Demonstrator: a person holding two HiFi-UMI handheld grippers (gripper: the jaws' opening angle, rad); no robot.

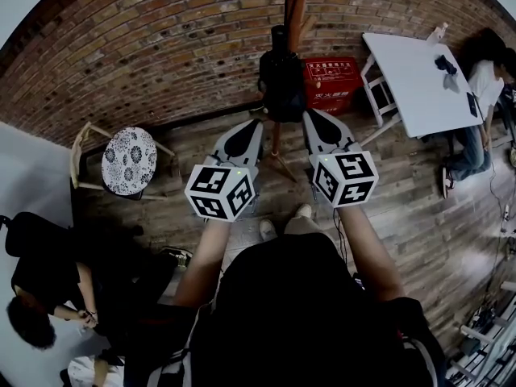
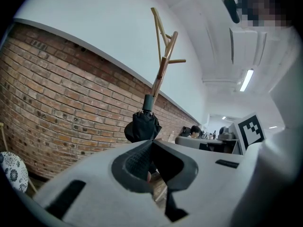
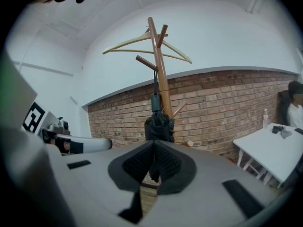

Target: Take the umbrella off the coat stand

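Room: brick wall [image 1: 145,63] across the top of the head view, plank floor [image 1: 403,208] beneath.
Coat stand [image 1: 297,2]: wooden, top centre, before the wall.
Umbrella [image 1: 280,83]: black, folded, hanging upright on the stand, top centre.
Left tongs [image 1: 256,124]: tips pressed together, nothing between them, near the umbrella's lower left.
Right tongs [image 1: 309,114]: also closed tight and empty, just right of the umbrella.
Worktop [image 1: 419,87]: white, upper right.
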